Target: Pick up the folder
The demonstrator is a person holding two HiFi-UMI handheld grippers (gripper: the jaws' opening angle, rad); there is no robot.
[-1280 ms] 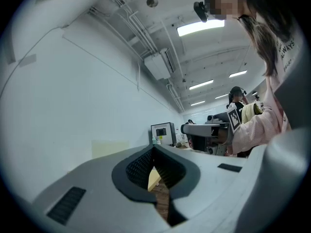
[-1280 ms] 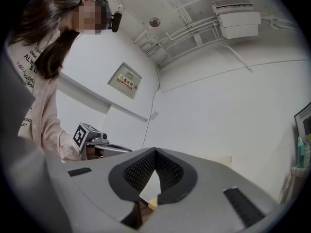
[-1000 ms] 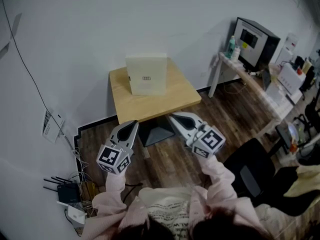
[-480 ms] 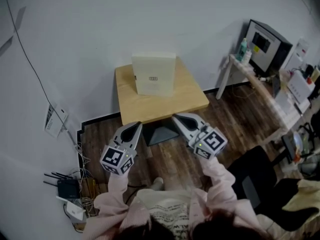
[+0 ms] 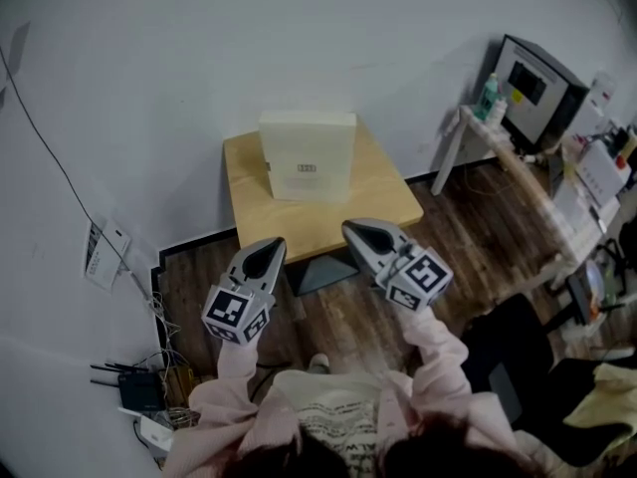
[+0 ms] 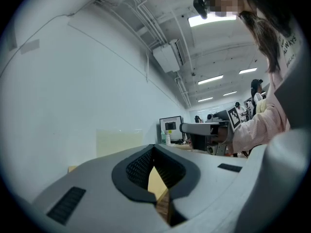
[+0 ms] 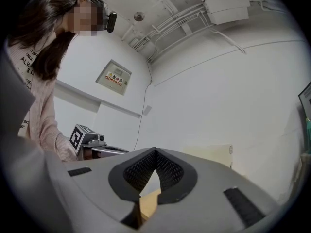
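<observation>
A pale cream folder [image 5: 307, 155] stands upright on a small wooden table [image 5: 368, 197] against the white wall. It also shows as a pale block in the left gripper view [image 6: 116, 141] and the right gripper view [image 7: 213, 154]. My left gripper [image 5: 267, 250] hovers over the table's near left edge, shut and empty. My right gripper [image 5: 352, 230] is over the near right edge, also shut with nothing in it. Both point level toward the folder and stay apart from it.
The table's dark base [image 5: 320, 270] stands on the wood floor. A white desk [image 5: 498, 152] with a monitor [image 5: 535, 83] and bottles runs along the right. Cables and a router [image 5: 144, 391] lie at lower left. A black chair [image 5: 508, 342] is at lower right.
Both grippers have moved forward toward the table and folder, and now reach its near edge. Their jaws have stayed shut.
</observation>
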